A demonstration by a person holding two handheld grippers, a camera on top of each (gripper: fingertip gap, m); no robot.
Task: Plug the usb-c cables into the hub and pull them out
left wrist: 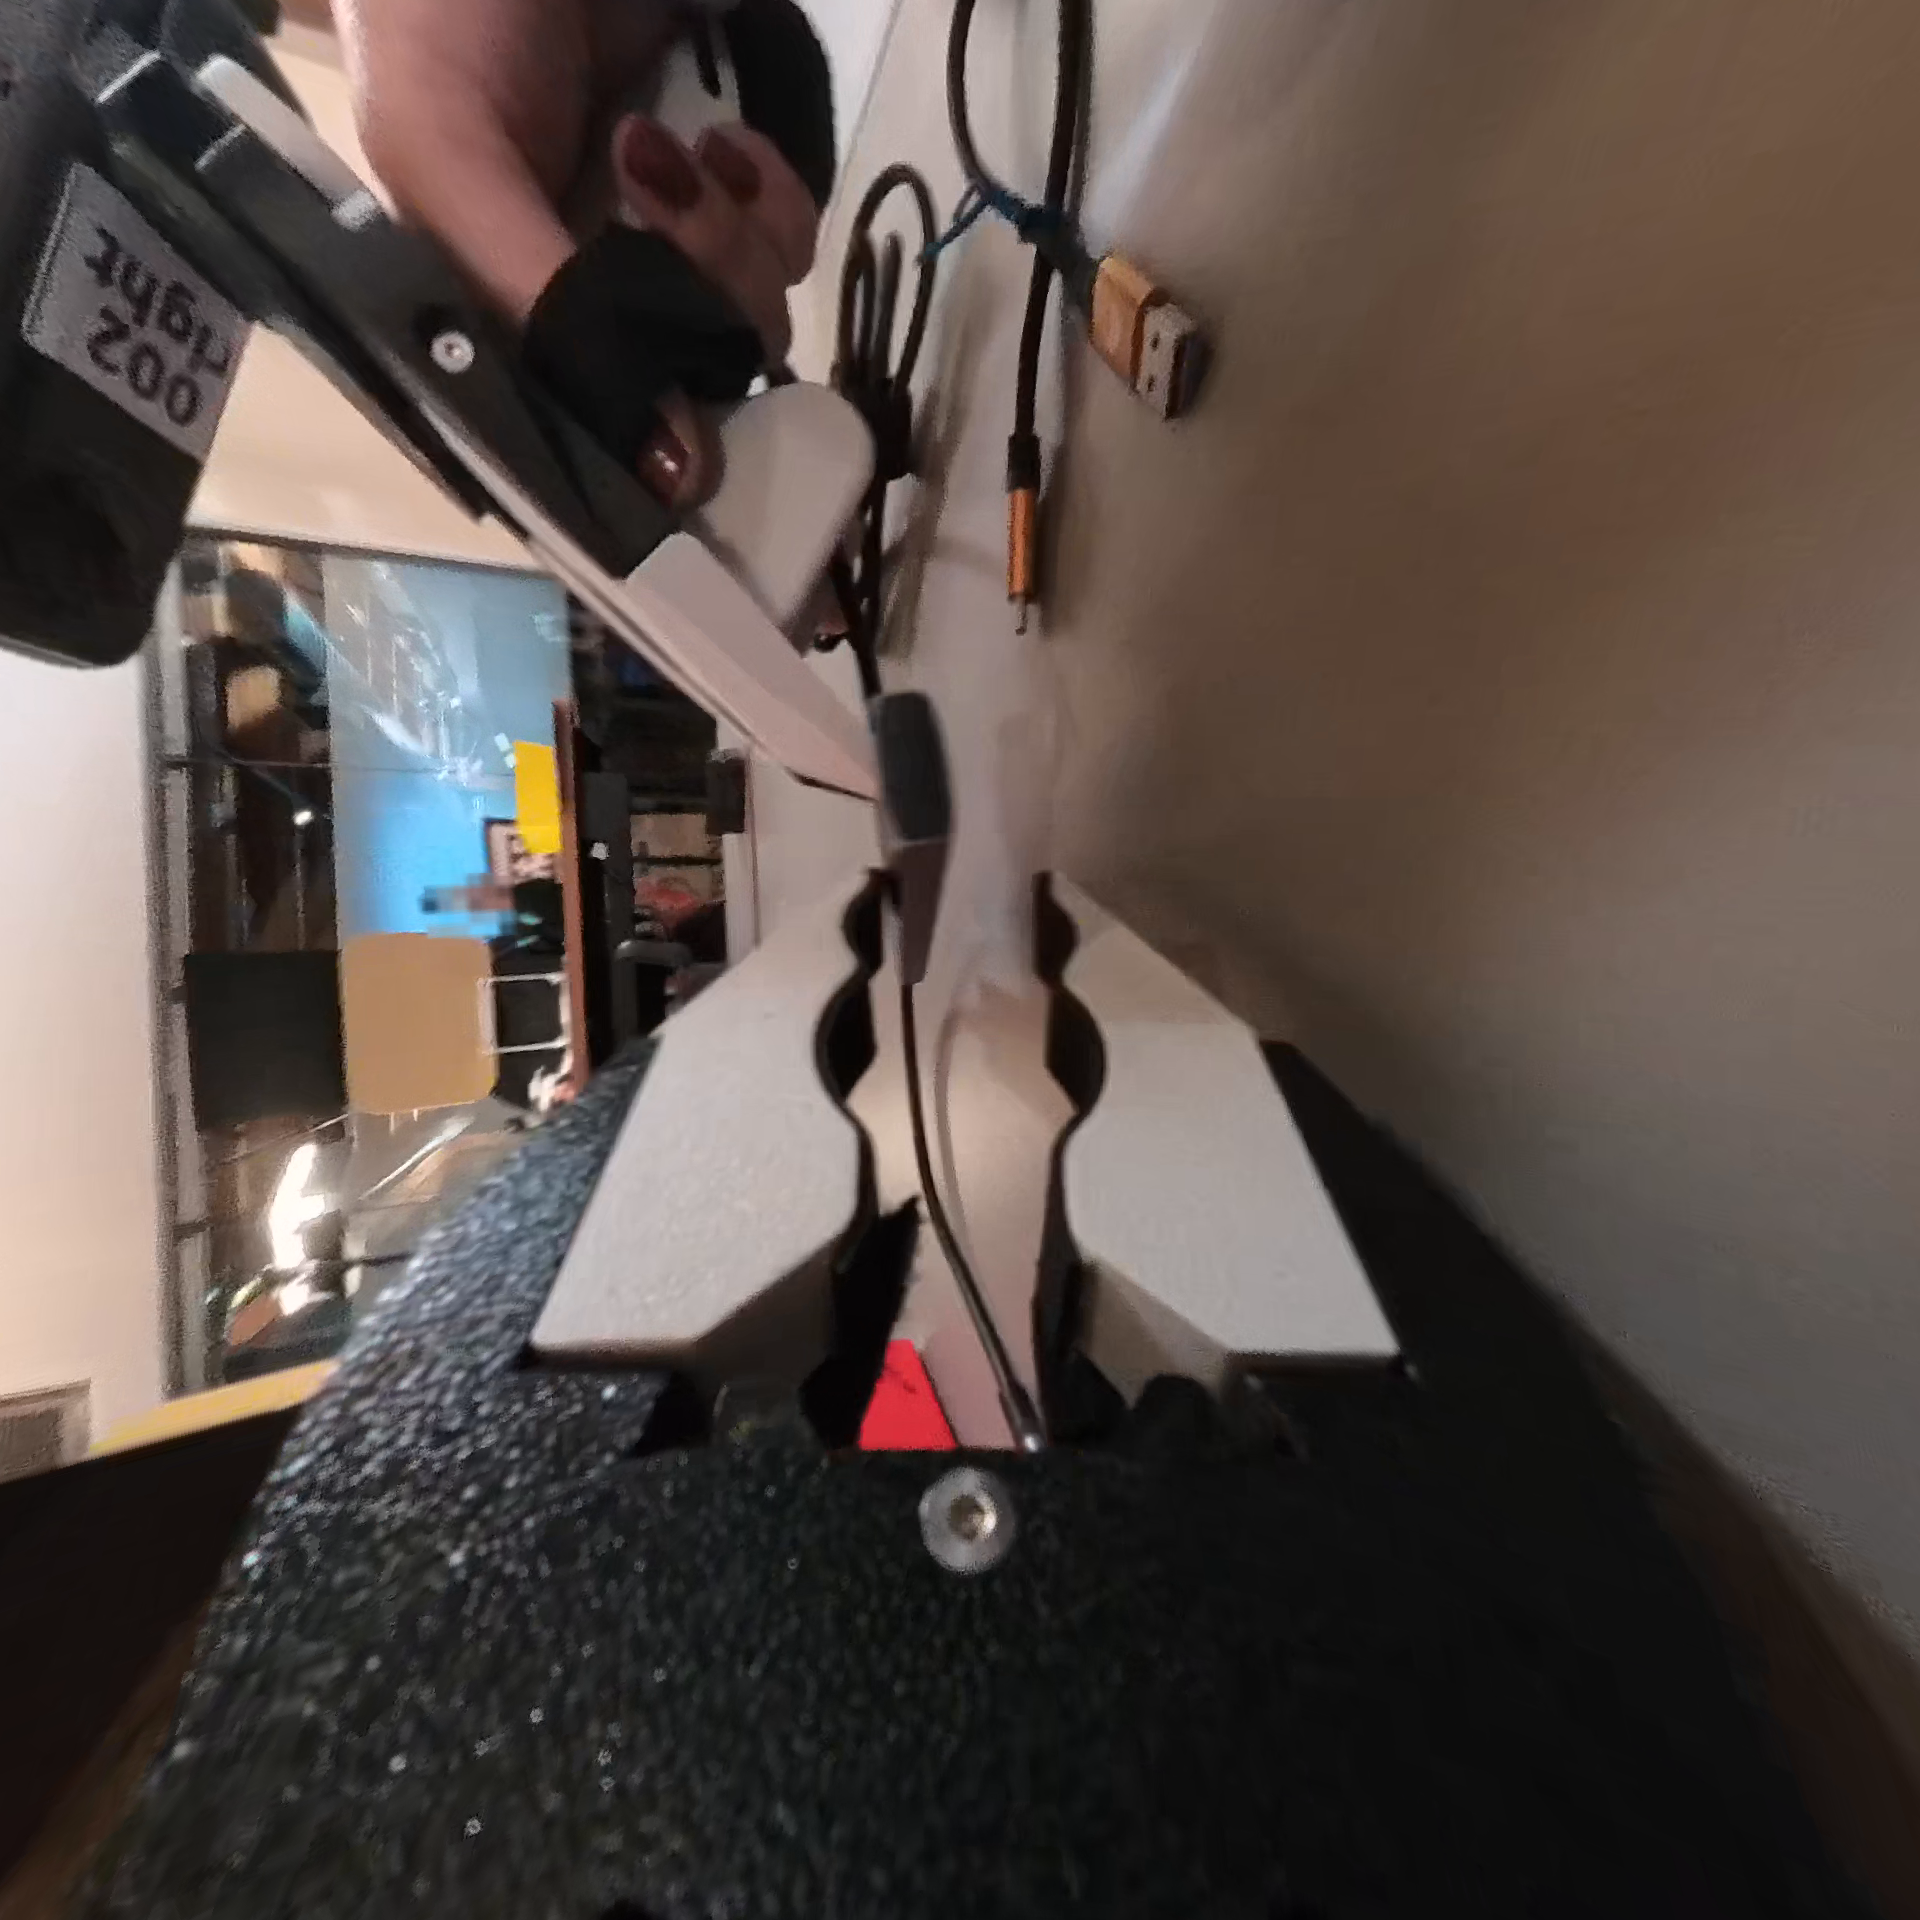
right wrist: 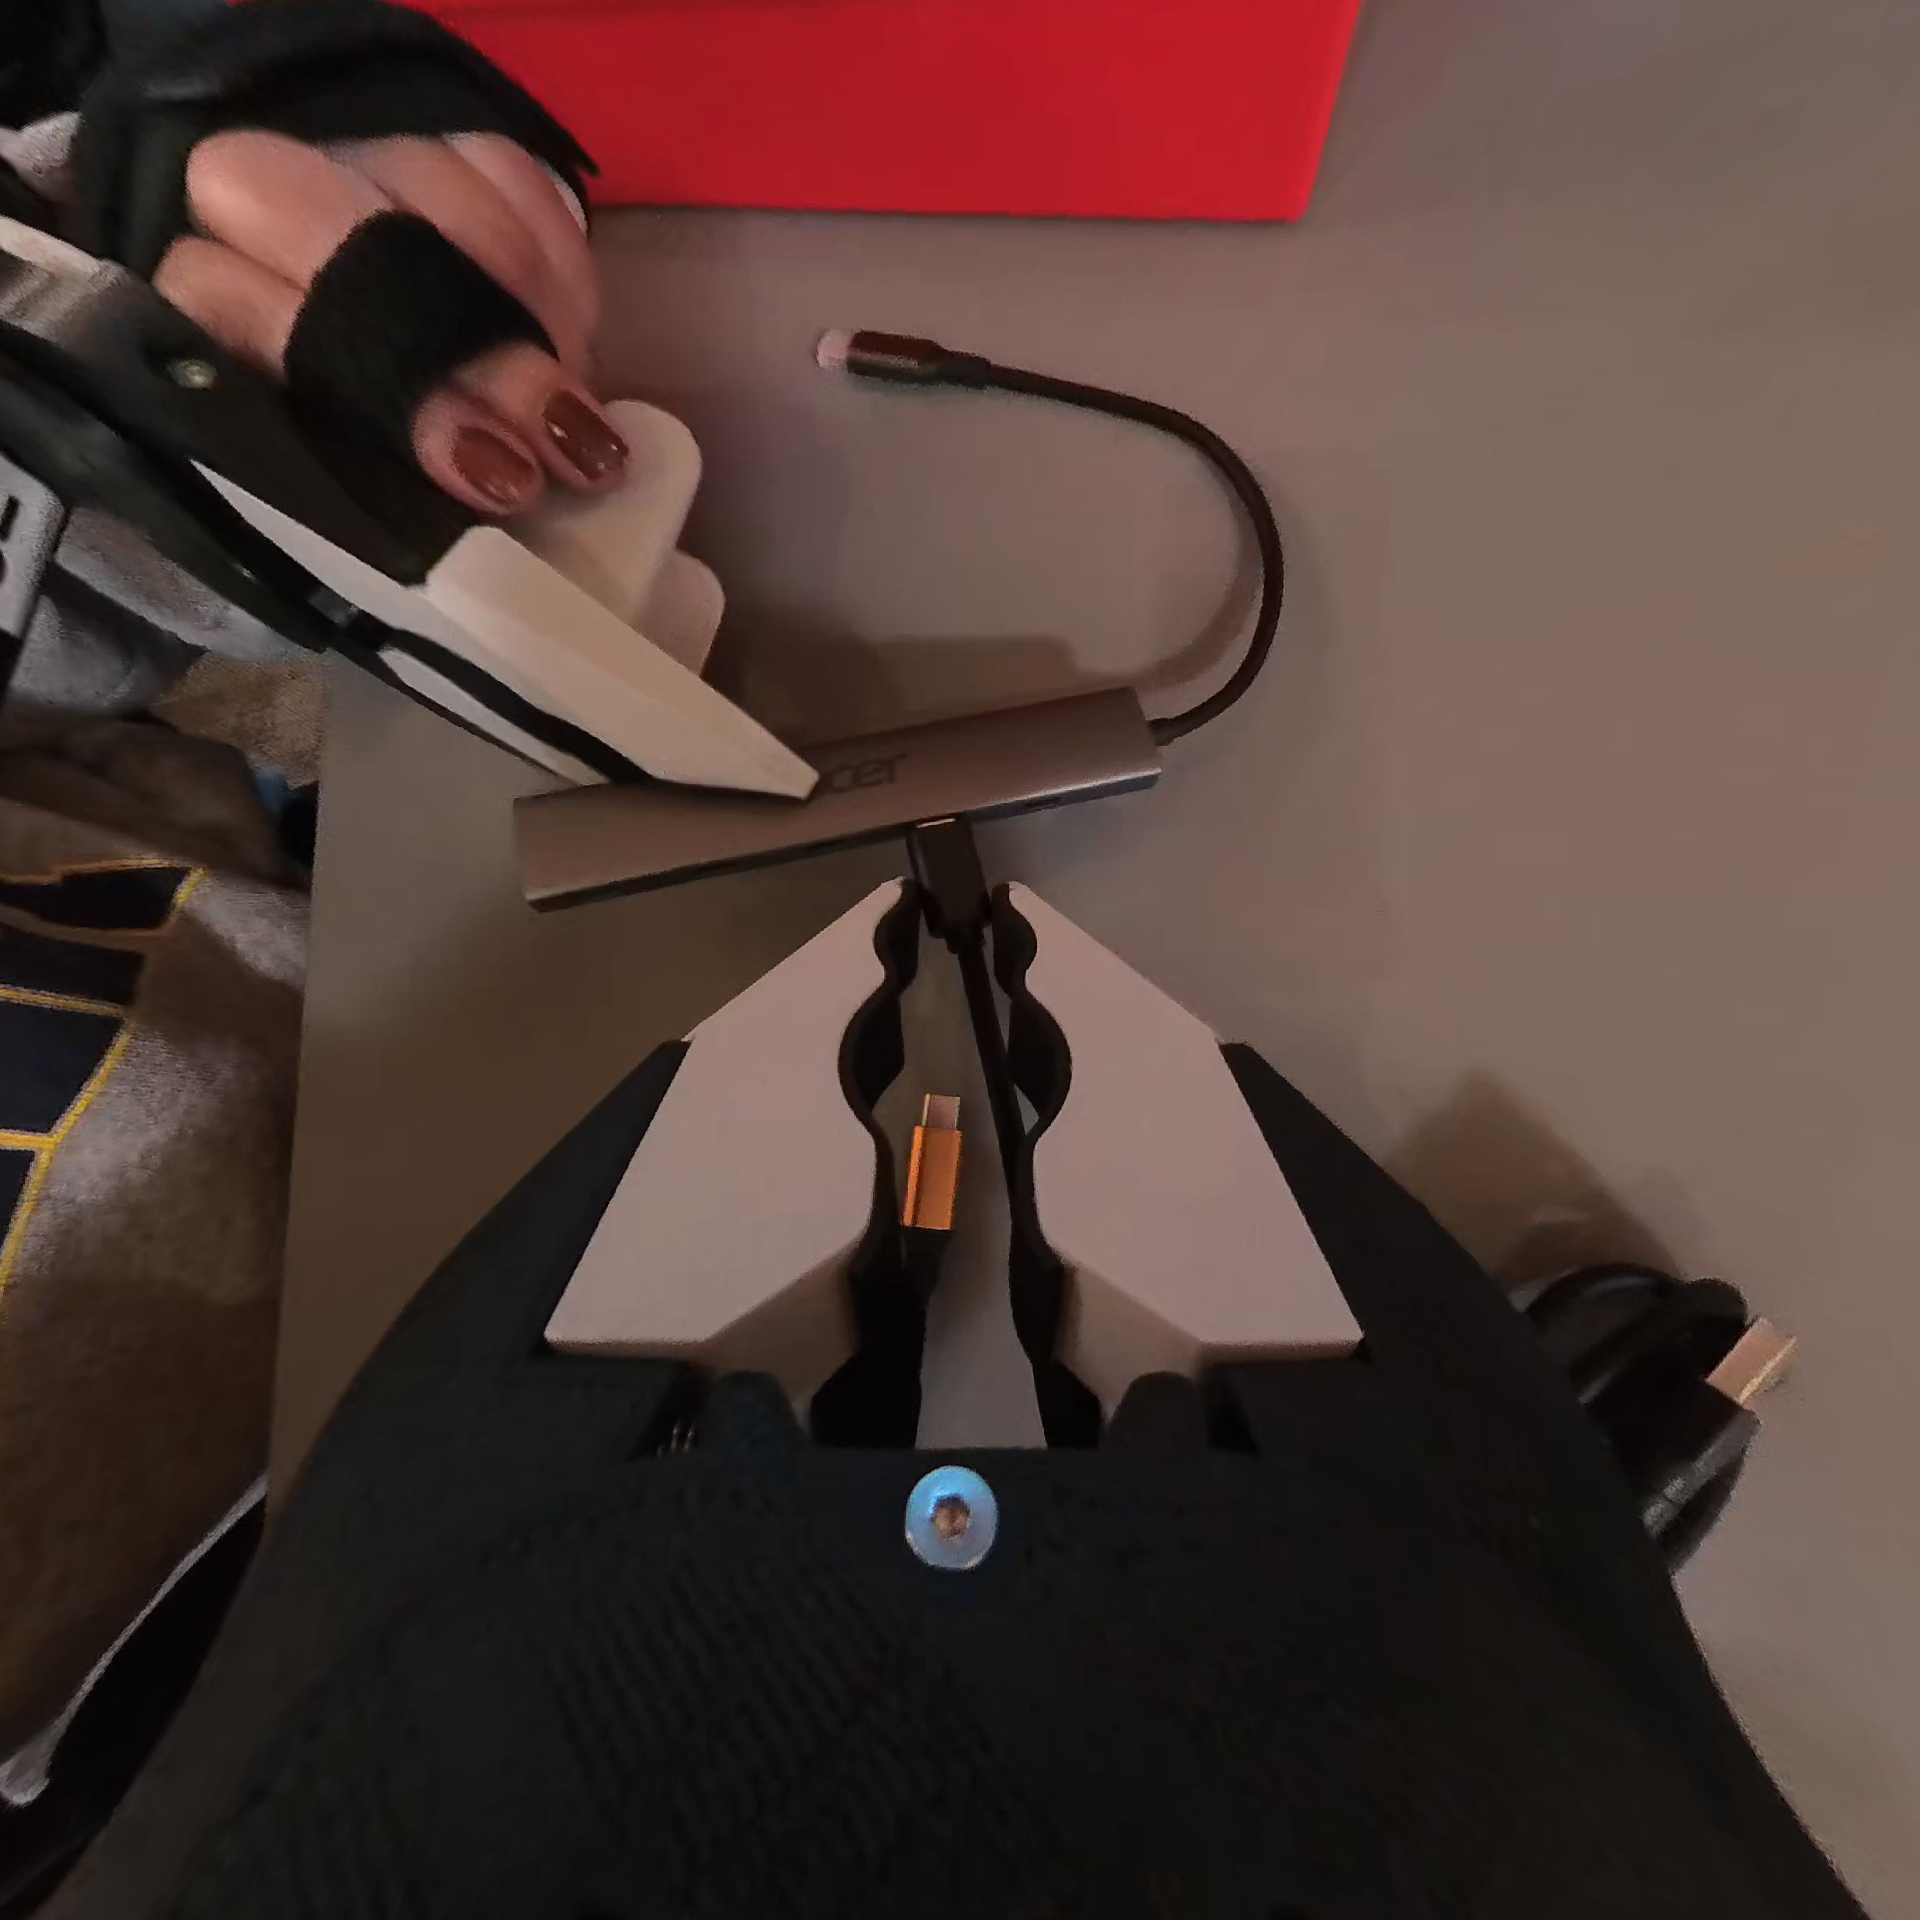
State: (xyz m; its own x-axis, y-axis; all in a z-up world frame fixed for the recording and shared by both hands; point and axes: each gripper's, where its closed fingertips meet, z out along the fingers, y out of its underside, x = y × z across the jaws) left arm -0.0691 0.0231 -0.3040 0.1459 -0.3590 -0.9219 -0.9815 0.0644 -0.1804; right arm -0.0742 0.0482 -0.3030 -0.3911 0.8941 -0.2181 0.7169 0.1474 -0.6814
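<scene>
While the right gripper (right wrist: 951, 904) is pinching the black plug (right wrist: 943, 862) at frame centre, the left gripper (left wrist: 951, 904) is straddling the light, slippery hub (right wrist: 831, 805), its fingers apart; the stiff plug shell is looking the safest hold.

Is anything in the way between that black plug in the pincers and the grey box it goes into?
Nothing visible. The black USB-C plug, between the right gripper fingers, meets the near edge of the hub. The left gripper sits over the hub's top, left of that port.
</scene>
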